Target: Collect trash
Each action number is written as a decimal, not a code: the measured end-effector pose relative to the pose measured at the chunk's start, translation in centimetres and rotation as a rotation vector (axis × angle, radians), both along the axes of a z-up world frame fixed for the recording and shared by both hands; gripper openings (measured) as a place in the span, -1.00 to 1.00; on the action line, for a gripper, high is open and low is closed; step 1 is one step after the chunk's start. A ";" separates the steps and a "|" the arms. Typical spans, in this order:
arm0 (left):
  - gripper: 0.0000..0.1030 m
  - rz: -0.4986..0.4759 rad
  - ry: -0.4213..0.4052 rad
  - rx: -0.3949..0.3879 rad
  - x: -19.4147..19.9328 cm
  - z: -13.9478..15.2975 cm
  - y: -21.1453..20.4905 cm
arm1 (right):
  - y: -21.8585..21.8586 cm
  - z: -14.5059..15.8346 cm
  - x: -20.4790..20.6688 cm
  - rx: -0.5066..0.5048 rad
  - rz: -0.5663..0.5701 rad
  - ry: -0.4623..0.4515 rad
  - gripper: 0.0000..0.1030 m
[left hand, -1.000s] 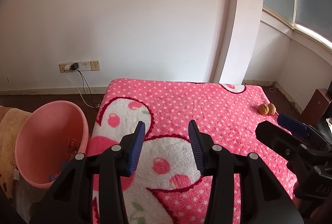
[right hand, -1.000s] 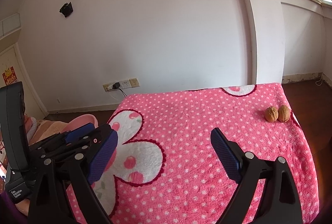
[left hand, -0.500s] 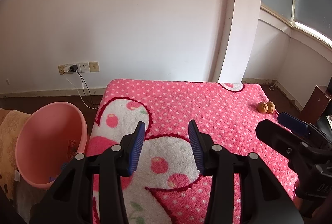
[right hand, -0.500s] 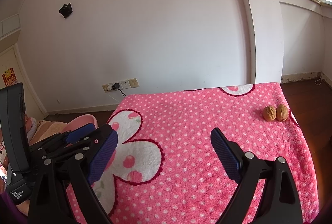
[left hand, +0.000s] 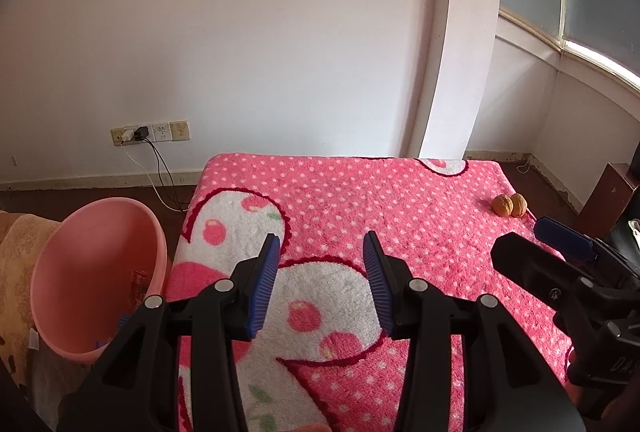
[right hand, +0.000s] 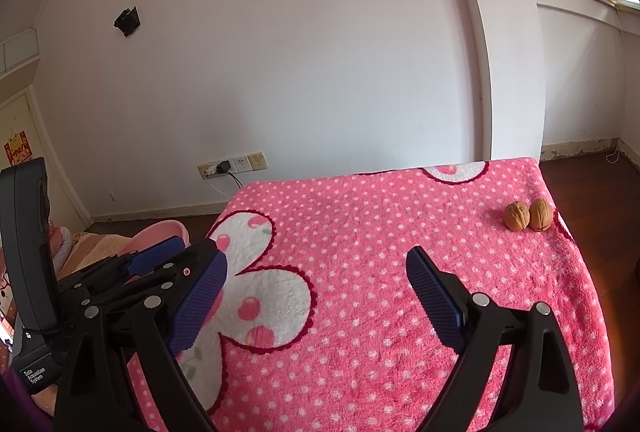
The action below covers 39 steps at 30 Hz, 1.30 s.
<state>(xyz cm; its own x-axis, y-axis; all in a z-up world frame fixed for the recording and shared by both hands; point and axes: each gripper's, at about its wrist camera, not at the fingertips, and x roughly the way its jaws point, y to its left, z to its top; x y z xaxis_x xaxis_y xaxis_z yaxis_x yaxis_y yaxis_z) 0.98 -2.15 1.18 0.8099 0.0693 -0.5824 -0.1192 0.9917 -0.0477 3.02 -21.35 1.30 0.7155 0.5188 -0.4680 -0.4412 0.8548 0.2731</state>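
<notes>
Two walnuts [right hand: 528,216] sit touching side by side near the far right edge of a pink polka-dot blanket [right hand: 380,232], well apart from both grippers. The right gripper [right hand: 316,296] hovers over the blanket with its jaws spread wide and nothing between them. The left gripper [left hand: 320,280] hangs above the white flower pattern, jaws also parted and empty. A pink bin [left hand: 72,244] stands just beside the blanket's left edge.
</notes>
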 end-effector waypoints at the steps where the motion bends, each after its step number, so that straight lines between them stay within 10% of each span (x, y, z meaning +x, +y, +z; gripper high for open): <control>1: -0.15 0.000 0.000 0.000 0.0 0.0 0.0 | 0.0 0.0 0.0 -0.001 0.001 0.000 0.73; 39: -0.15 0.052 -0.089 0.031 -1.0 0.8 1.1 | 1.1 -0.2 0.0 -0.002 0.028 -0.002 0.73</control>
